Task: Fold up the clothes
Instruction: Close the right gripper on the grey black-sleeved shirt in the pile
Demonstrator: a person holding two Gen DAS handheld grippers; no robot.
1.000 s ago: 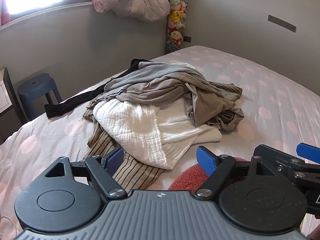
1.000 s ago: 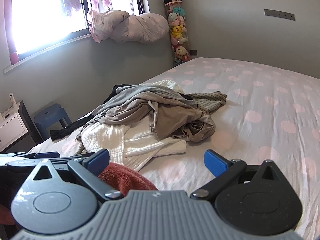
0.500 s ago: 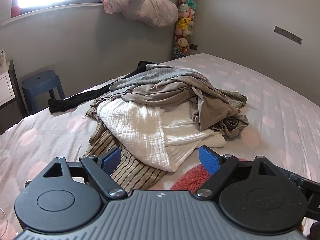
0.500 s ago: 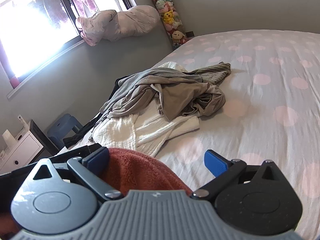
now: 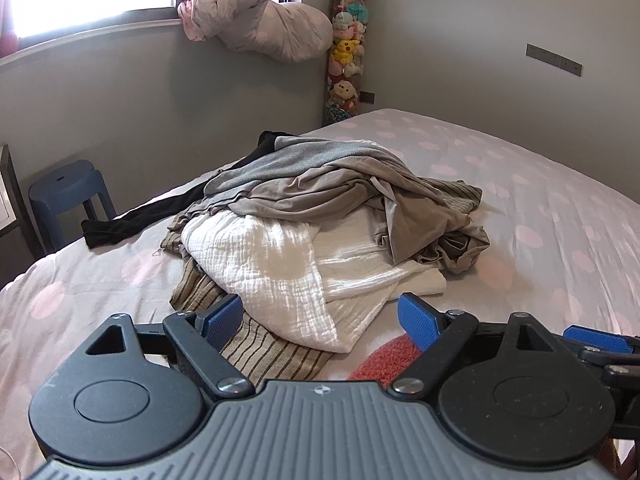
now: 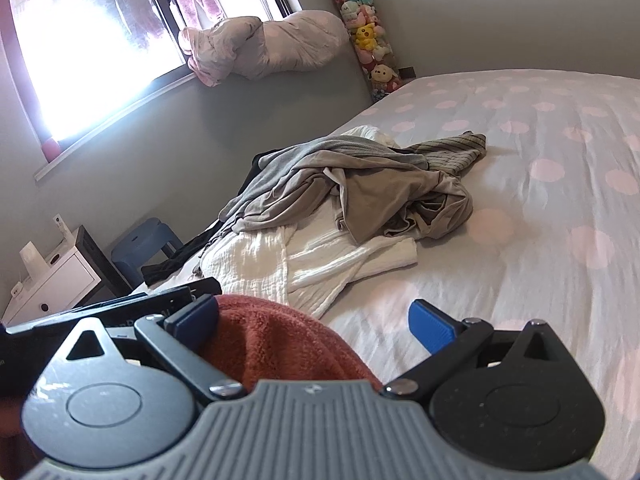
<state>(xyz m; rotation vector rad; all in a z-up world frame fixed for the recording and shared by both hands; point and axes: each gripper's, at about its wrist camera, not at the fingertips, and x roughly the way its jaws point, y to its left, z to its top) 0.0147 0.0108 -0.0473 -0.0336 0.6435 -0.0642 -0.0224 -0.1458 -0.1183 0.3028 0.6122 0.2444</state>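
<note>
A heap of clothes lies on the bed: a grey top over a white textured garment, a striped one and a black one. My left gripper is open, just before the heap's near edge. A red terry cloth lies low between the wide-open jaws of my right gripper, partly hidden by the gripper body. It also shows in the left wrist view. The heap shows in the right wrist view.
The bed has a pale sheet with pink dots. A blue stool and a white bedside cabinet stand left of the bed. A rolled duvet sits on the window ledge. A tube of plush toys stands in the corner.
The right gripper has moved forward and tilted left; the red cloth now fills more of its view. The left gripper has tilted up slightly.
</note>
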